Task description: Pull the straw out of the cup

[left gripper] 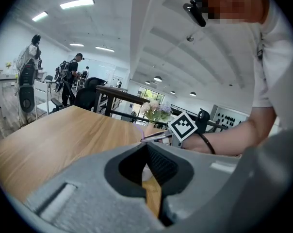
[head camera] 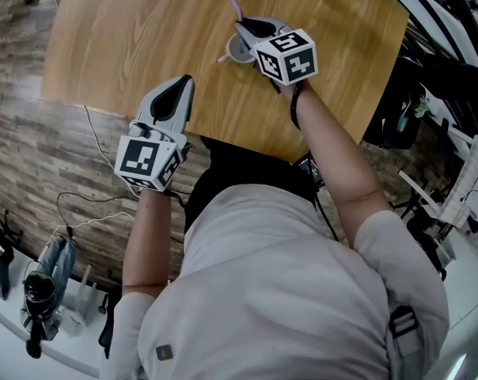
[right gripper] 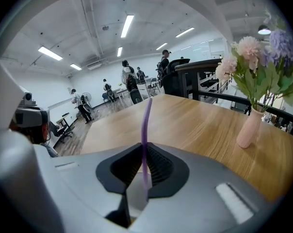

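Observation:
A purple straw (head camera: 235, 8) stands in a small grey cup (head camera: 237, 50) on the wooden table (head camera: 144, 38). My right gripper (head camera: 245, 28) hovers over the cup's rim and is shut on the straw. In the right gripper view the straw (right gripper: 145, 144) runs upright between the closed pads, its top sticking out above them, and a bit of the cup (right gripper: 136, 198) shows below. My left gripper (head camera: 187, 80) rests near the table's front edge, left of the cup. It is shut with nothing in it, and its tips (left gripper: 147, 145) meet.
A pink vase with flowers (right gripper: 249, 127) stands at the table's far right, beyond the cup. Chairs, a dark rack and several people fill the room behind. Cables and gear lie on the floor to the left of the table.

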The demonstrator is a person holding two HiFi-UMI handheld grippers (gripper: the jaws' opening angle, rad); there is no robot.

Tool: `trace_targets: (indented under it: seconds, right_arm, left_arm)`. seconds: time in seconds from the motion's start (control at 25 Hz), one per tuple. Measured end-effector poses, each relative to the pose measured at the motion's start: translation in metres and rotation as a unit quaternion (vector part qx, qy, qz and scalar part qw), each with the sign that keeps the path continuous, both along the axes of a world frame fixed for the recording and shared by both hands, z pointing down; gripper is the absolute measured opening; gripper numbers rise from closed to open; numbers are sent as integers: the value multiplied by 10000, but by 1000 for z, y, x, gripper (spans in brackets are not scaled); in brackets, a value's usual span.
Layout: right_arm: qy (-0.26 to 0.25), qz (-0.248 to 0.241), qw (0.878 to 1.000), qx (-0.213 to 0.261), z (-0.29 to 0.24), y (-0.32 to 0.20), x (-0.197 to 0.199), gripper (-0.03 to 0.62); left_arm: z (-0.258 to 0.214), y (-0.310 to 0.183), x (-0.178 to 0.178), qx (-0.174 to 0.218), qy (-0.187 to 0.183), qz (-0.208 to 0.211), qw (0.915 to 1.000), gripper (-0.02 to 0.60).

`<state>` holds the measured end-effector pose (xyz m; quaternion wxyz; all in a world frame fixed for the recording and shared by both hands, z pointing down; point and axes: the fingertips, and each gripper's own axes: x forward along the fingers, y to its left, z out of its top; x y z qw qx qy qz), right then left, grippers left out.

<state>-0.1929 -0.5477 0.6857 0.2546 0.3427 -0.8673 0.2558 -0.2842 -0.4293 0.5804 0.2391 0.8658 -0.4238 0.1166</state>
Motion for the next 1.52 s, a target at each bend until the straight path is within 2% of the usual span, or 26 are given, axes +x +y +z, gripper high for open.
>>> trace_targets:
  seconds: [0.36, 0.6, 0.92, 1.2, 1.36, 1.52]
  right_arm:
    - [-192, 192, 9974, 670, -69, 11, 8, 40]
    - [-331, 317, 9924, 1143, -126, 33, 23, 40]
    - [-565, 532, 9853, 1522, -190, 85, 17, 38]
    - [-574, 645, 9805, 1766, -229, 135, 17, 38]
    - [-528, 729, 9790, 1830, -240, 168, 23, 38]
    - [-488, 675, 9796, 1830, -240, 208, 34, 38]
  left_arm:
    - [-30, 27, -1, 295, 20, 47, 9996, 4]
    - [-65, 57, -2, 510, 185, -24, 9985, 4]
    - [-123, 99, -33, 1039, 188, -62, 9944, 3]
    - [-161, 142, -45, 1388, 219, 134, 9900, 3]
    - [-162, 162, -42, 1453, 284, 255, 9886, 3]
    - [-159, 183, -25, 1470, 361, 392, 9877, 4]
